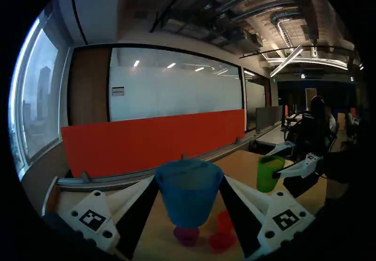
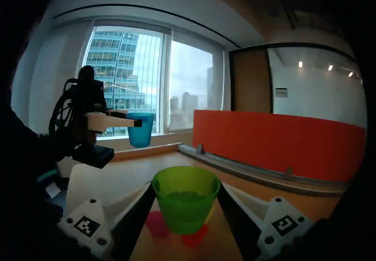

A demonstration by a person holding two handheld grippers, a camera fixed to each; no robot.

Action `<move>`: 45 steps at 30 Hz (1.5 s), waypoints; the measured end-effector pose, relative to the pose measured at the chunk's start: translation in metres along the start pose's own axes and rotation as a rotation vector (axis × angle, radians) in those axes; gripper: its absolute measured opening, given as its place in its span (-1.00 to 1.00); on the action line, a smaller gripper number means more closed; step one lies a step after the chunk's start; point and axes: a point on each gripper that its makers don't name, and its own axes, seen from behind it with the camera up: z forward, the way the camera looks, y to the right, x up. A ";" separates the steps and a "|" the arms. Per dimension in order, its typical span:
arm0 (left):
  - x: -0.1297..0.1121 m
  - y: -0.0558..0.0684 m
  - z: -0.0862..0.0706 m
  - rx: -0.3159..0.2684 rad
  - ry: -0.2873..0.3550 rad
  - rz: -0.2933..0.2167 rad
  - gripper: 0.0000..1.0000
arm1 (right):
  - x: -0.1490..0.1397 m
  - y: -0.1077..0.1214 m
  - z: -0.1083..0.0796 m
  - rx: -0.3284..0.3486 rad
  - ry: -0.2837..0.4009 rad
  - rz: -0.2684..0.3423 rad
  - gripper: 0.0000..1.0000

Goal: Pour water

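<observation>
In the left gripper view my left gripper (image 1: 189,200) is shut on a blue cup (image 1: 189,193), held upright above the wooden table (image 1: 244,160). Farther right in that view the right gripper (image 1: 282,169) holds a green cup (image 1: 269,172). The right gripper view has my right gripper (image 2: 186,209) shut on the green cup (image 2: 186,203), upright, with what looks like liquid low inside. Off to the left there, the left gripper (image 2: 134,122) carries the blue cup (image 2: 140,129) at about the same height. The two cups are apart.
Small red and purple cups (image 1: 221,233) stand on the table below the blue cup; a pink and a red one (image 2: 157,223) show below the green cup. An orange divider panel (image 1: 155,141) runs along the table's far edge. A seated person (image 1: 319,120) is at the right rear.
</observation>
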 end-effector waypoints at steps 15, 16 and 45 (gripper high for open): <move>-0.057 0.006 -0.012 -0.018 -0.122 0.011 0.75 | -0.014 -0.010 -0.011 0.023 -0.057 -0.014 0.83; -0.061 0.007 -0.013 -0.019 -0.130 0.013 0.75 | -0.016 -0.011 -0.011 0.025 -0.063 -0.014 0.83; -0.170 0.024 -0.026 -0.111 -0.418 0.085 0.77 | -0.086 -0.009 -0.022 0.077 -0.292 -0.030 0.83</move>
